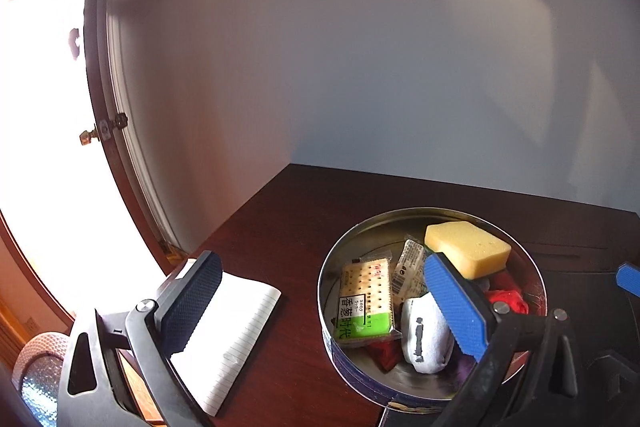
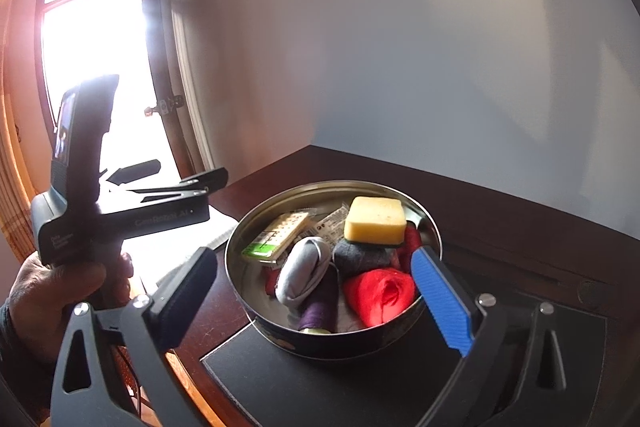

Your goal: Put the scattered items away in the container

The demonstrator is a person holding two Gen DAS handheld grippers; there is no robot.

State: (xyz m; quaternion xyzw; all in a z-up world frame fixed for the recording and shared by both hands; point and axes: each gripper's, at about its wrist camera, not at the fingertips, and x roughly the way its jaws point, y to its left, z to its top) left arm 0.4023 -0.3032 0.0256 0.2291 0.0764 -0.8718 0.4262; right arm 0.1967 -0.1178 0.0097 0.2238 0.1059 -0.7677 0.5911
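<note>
We are working at a dark wooden table (image 1: pixel 280 219) in a white corner, with a glaring window at left. Going left to right: a lined notepad (image 1: pixel 236 331) is lying open beside the round tin (image 1: pixel 332 343), outside it, its long axis running away from us. The left gripper (image 1: pixel 324 307) is hanging wide open and empty, its dark finger over the notepad, so we judge the left hand nearer. The tin is holding a cracker packet (image 1: pixel 366 301), rolled socks, thread and a yellow sponge (image 1: pixel 468 247). The right gripper (image 2: pixel 316 295) is spreading wide around the tin, gripping nothing.
</note>
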